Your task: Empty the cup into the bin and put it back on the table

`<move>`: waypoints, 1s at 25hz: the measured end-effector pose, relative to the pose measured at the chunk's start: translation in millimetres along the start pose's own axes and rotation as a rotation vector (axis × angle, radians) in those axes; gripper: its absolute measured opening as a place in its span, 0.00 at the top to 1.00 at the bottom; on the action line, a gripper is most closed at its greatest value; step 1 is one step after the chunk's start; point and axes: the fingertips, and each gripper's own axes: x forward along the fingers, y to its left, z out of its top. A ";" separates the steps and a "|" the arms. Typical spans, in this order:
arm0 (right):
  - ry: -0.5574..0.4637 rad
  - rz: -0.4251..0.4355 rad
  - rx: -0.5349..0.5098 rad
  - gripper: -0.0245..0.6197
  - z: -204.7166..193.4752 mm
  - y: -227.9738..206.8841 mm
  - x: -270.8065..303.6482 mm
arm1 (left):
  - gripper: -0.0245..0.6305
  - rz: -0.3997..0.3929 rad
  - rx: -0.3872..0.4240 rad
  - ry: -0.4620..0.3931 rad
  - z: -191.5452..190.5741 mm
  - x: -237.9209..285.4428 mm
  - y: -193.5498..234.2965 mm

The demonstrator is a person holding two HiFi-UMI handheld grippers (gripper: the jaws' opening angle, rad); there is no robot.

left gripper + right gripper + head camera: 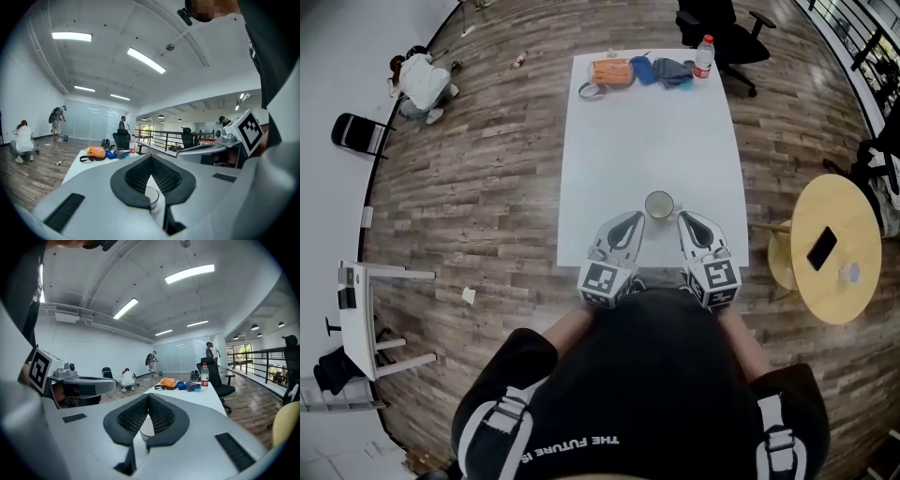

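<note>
A: Wooden floor (487, 169), long white table (649, 131). How do the grippers stand?

B: Over the table's near end, the left gripper (634, 219) and the right gripper (683, 218) each have their jaws pressed together on nothing.

A: And the cup?

B: The cup (660, 204) stands upright on the table between the two tips, just beside each. At the far end lie an orange bag (612, 72) and a bottle (704, 58).

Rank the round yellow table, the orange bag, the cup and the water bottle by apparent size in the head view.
1. round yellow table
2. orange bag
3. cup and water bottle: about alike, and the bottle stands farther from the camera, so no order between them.
</note>
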 end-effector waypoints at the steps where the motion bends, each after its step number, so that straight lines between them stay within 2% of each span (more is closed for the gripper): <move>1: -0.001 -0.001 -0.013 0.94 0.9 -0.9 -0.6 | 0.93 0.000 -0.003 0.000 0.1 1.3 -0.8; 25: -0.012 0.016 0.052 0.94 -3.1 -7.0 1.9 | 0.93 0.024 -0.009 0.005 -3.0 8.0 -2.5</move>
